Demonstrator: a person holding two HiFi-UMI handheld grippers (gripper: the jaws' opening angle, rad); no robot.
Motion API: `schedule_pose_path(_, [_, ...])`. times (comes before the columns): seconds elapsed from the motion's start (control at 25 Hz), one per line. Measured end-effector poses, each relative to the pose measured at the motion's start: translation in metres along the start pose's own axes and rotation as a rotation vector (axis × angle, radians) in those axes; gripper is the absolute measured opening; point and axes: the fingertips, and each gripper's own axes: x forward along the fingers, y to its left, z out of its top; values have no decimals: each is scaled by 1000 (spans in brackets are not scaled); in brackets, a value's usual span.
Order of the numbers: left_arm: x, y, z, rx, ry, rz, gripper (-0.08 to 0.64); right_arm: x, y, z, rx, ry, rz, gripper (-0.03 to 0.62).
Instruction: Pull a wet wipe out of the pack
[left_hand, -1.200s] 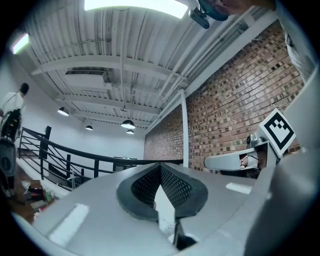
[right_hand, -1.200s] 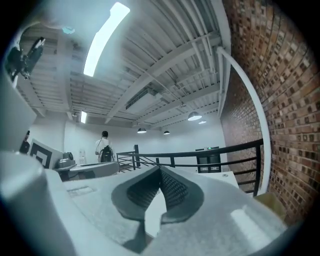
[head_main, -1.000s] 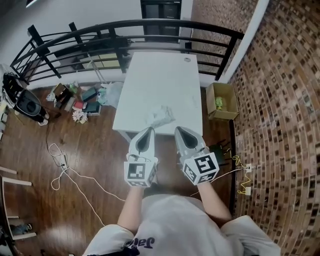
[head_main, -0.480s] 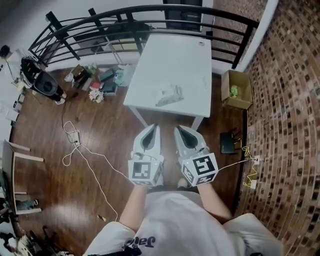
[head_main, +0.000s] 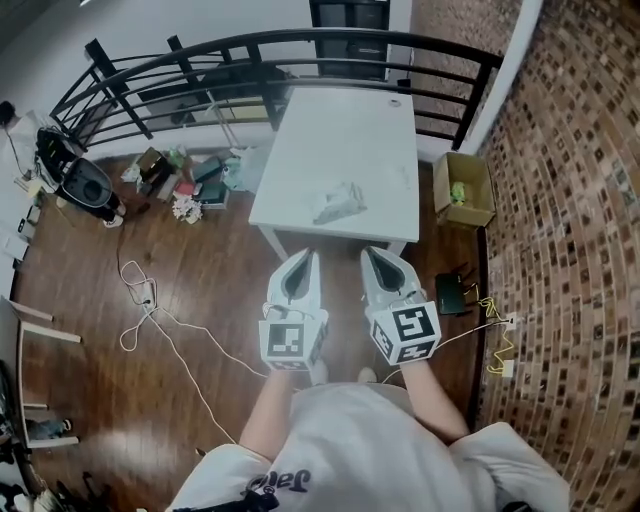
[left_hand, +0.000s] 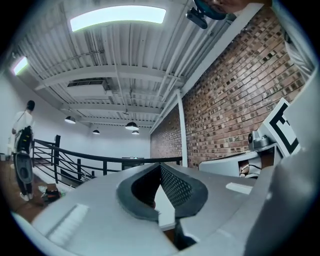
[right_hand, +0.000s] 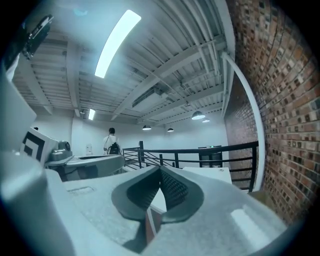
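L tongs (head_main: 303, 256) and R tongs (head_main: 379, 253) are both shut w/ nothing between, held short of the table (head_main: 345, 125), well apart from the pack (head_main: 338, 203) lying on it; whether a wipe is already out, I cannot tell.

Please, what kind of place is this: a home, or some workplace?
Probably a loft-style workspace, perhaps a mezzanine. A brick wall runs along one side, a black metal railing edges the wooden floor, and the ceiling shows bare beams.
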Motion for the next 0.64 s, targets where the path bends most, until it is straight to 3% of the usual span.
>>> schedule_pose_path(0.64, [6, 47, -2, -33, -29, -12, 17, 41, 30, 6, -51, -15, 14, -8])
